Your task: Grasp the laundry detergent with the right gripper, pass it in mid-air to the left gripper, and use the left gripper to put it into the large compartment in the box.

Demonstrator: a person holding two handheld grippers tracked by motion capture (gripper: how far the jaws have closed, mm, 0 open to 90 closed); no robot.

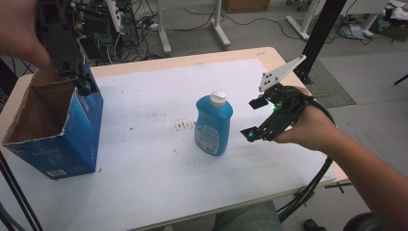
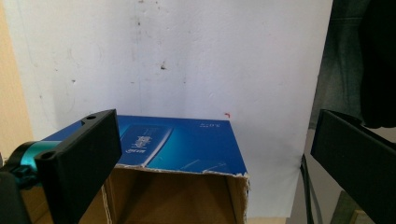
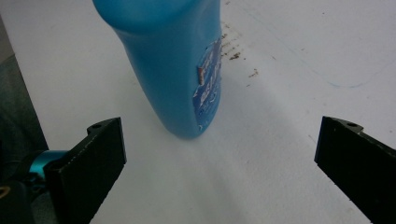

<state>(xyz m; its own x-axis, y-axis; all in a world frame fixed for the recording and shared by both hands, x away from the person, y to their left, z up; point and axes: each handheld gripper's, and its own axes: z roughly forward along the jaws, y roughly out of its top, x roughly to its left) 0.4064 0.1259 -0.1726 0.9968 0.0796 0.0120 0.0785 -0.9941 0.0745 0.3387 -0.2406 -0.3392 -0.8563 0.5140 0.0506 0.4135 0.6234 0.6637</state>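
While spread wide, right gripper (image 3: 219, 163) faces blue bottle (image 3: 173, 60), apparently untouched.

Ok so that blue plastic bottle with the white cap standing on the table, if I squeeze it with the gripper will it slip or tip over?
The blue plastic bottle with the white cap stands upright, taller than wide, so a high push would probably tip it. Its smooth, curved sides look somewhat slippery; the open right hand-held gripper should likely close across the flatter label faces. How full it is cannot be told.

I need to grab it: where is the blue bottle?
In the high view the blue bottle stands mid-table, just left of the right gripper, far right of the box.
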